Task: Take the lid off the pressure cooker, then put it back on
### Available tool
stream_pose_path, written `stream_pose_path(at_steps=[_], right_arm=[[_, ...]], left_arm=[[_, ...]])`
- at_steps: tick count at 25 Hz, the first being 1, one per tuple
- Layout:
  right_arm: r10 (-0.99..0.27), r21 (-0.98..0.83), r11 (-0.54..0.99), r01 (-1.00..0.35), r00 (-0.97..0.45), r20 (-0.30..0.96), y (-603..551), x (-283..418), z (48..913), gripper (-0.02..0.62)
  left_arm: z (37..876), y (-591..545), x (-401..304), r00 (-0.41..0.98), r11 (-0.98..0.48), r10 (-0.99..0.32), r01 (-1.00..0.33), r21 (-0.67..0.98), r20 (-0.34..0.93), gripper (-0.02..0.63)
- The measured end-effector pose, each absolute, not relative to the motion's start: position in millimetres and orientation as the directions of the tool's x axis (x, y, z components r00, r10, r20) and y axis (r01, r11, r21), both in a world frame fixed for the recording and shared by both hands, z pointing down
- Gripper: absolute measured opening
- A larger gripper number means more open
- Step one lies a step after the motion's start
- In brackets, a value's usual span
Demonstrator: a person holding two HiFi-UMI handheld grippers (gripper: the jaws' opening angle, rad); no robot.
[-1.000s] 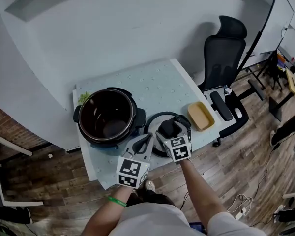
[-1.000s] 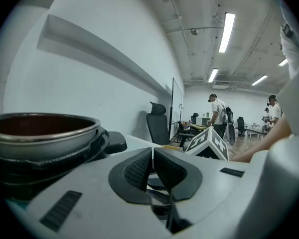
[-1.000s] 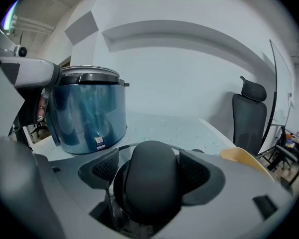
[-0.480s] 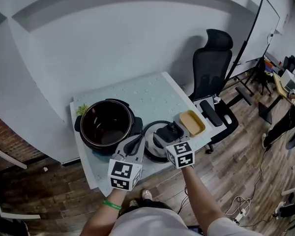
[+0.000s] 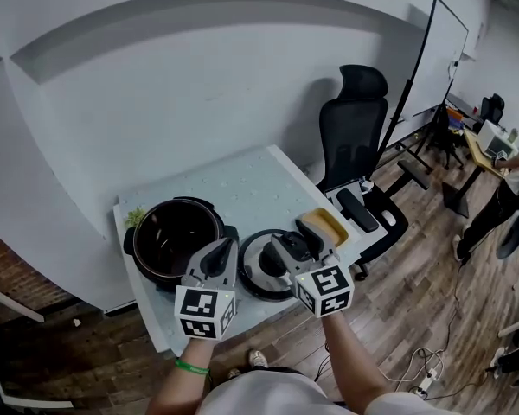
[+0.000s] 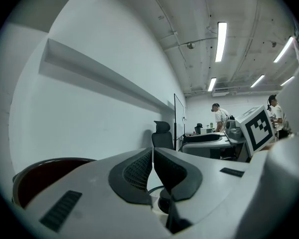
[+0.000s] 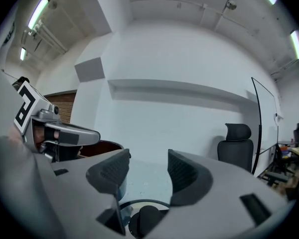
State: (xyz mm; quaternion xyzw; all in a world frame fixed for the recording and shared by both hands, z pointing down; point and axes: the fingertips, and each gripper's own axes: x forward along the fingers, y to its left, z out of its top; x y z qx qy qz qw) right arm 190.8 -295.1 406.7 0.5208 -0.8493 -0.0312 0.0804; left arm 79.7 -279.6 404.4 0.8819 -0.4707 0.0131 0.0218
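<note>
Lid (image 5: 253, 271) lies beside open cooker (image 5: 177, 232) (tan tray (image 5: 327, 225) near).

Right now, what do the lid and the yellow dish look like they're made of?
The lid looks like metal: its face is pale and silvery, ringed by a dark rim, maybe plastic or rubber. The yellow dish looks like matte plastic, evenly coloured, though I can't be sure.

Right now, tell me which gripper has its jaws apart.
The right gripper: its jaws stand apart, empty, over the lid. The left gripper has them together.
</note>
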Motion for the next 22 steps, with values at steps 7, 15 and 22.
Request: stream_pose_path(at_steps=[7,15,22], right_arm=[[-0.913,0.146,0.408,-0.901,-0.402,0.073,-295,200,395,0.000],[-0.917,0.137,0.399,-0.907,-0.394,0.058,-298,202,388,0.000],[-0.915,0.135,0.403,-0.905,-0.398,0.064,-300,202,392,0.000]], left_arm=[[394,-287,69,0.531,-0.531,-0.847,-0.847,0.010,0.030,0.021],[391,-293,56,0.506,-0.506,-0.862,-0.863,0.012,0.025,0.021],[391,-292,62,0.521,-0.521,-0.853,-0.854,0.011,0.023,0.021]])
